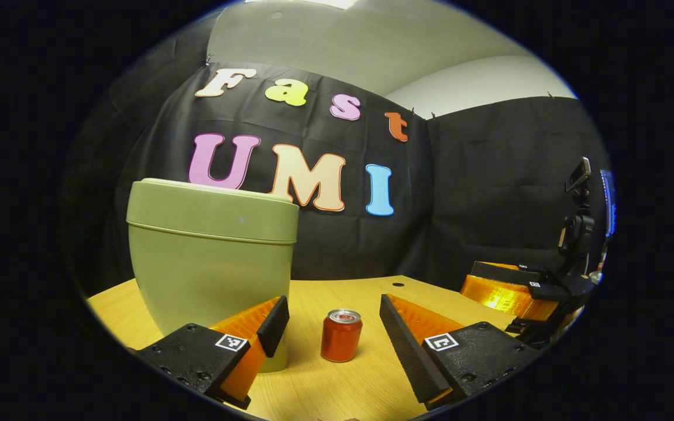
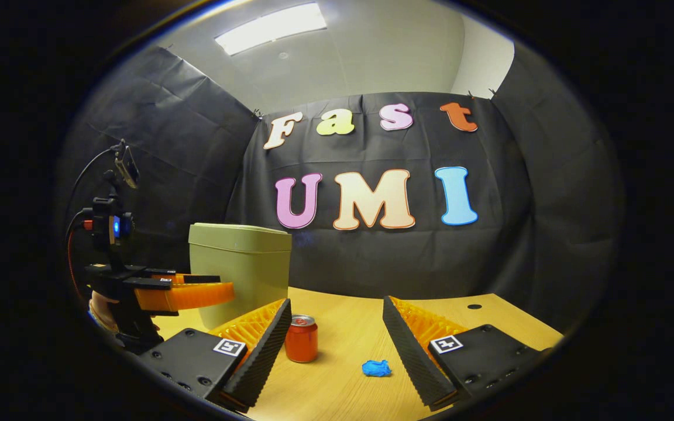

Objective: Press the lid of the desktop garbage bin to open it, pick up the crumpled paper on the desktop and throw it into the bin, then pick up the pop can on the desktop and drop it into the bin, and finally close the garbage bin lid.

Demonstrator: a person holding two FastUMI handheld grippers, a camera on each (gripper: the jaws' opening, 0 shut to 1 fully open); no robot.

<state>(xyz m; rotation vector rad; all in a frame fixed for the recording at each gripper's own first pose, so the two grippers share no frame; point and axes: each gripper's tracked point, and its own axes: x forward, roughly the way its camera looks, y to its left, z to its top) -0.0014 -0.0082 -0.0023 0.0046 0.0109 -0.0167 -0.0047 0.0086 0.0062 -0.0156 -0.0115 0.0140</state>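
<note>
A green garbage bin [image 1: 211, 257] stands on the wooden table at the left, its lid [image 1: 214, 210] down. A red pop can [image 1: 341, 335] stands upright on the table to its right, between the open fingers of my left gripper [image 1: 331, 318] and a little ahead of them. In the right gripper view the bin [image 2: 242, 272] sits at the back left, the can [image 2: 301, 338] beside it, and a blue crumpled paper [image 2: 377, 368] lies on the table. My right gripper [image 2: 337, 327] is open above the table, the paper low between its fingers.
The wooden table [image 1: 343, 292] has a small dark hole [image 1: 398, 285] at its back. The right gripper [image 1: 524, 292] is seen at the right of the left gripper view. The left gripper [image 2: 155, 292] and a hand [image 2: 100, 313] holding it stand at the left of the right gripper view.
</note>
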